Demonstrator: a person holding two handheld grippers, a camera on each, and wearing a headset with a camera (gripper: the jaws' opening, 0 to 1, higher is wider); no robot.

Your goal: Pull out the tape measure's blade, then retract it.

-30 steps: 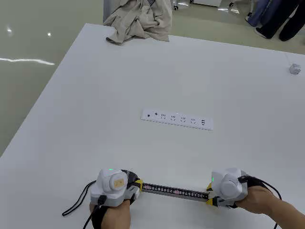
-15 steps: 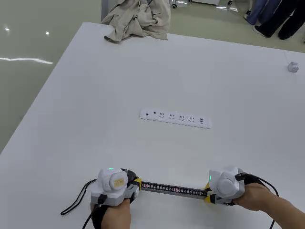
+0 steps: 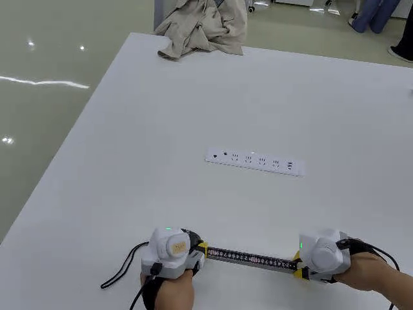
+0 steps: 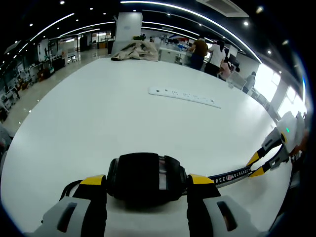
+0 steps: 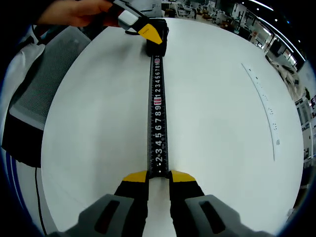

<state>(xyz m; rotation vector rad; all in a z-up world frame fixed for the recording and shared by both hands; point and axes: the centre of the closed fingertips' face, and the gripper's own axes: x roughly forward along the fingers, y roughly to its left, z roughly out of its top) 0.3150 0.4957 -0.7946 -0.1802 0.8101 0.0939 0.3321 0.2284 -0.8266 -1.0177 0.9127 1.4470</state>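
Head view is showing a white power strip (image 3: 254, 161) lying mid-bench (image 3: 161, 129), well beyond the work, and a crumpled beige cloth (image 3: 205, 27) sitting at the far edge. The fingers of the left gripper (image 4: 146, 183) are clamping the black tape measure case (image 4: 138, 170) near the front edge, while those of the right gripper (image 5: 158, 177) are pinching, nearly closed, the tip of the black numbered blade (image 5: 158, 108) stretching flat between them.
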